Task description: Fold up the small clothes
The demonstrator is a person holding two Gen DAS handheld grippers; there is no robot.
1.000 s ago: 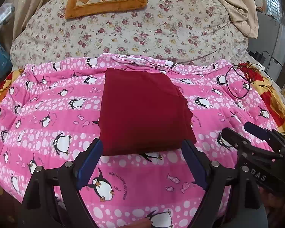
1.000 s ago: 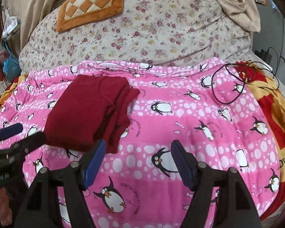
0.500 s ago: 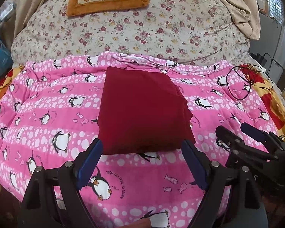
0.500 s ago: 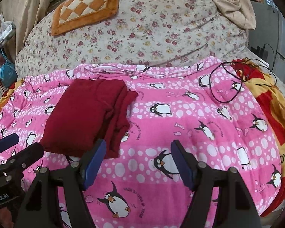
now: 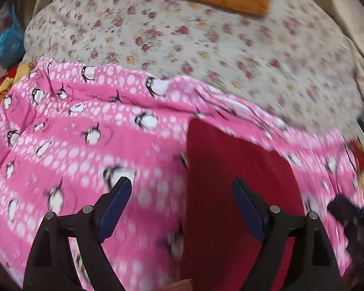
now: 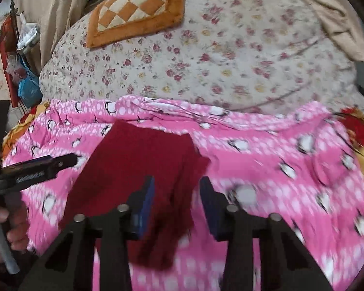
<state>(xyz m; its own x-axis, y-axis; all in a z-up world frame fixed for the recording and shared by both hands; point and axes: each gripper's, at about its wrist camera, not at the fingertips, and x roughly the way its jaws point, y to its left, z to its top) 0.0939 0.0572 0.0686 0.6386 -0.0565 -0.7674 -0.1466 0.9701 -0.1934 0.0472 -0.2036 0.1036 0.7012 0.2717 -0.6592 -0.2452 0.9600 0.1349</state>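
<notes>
Item: one dark red garment (image 6: 138, 169), already folded into a compact rectangle, lying flat on the pink penguin blanket (image 5: 85, 145); in my right wrist view it sits left of centre, running from about 11 o'clock down to 6 o'clock, and in my left wrist view it fills the lower right, from 1 o'clock to 5 o'clock. Condition: soft knit or jersey by the look of it, light, limp, not slippery, nothing fragile; I judge it will sag and unfold if lifted by one layer only. Its right-hand edge in the right wrist view is loose and stepped, with layers spilling out toward 5 o'clock. Right gripper (image 6: 177, 203): fingers spread apart, holding nothing, straddling that loose edge, though whether the tips touch cloth I cannot tell through the blur. Left gripper (image 5: 182, 203): fingers wide apart, empty, straddling the garment's left edge, its right finger over the red cloth and its left finger over the blanket. Recommended hold: pinch through all layers at a folded edge or corner, both grippers together, one on each side, so the stack stays square. Surroundings: floral quilt (image 6: 206, 60) beyond the blanket at 12 o'clock, orange checked cushion (image 6: 136, 9) at 11 o'clock on top of it.
</notes>
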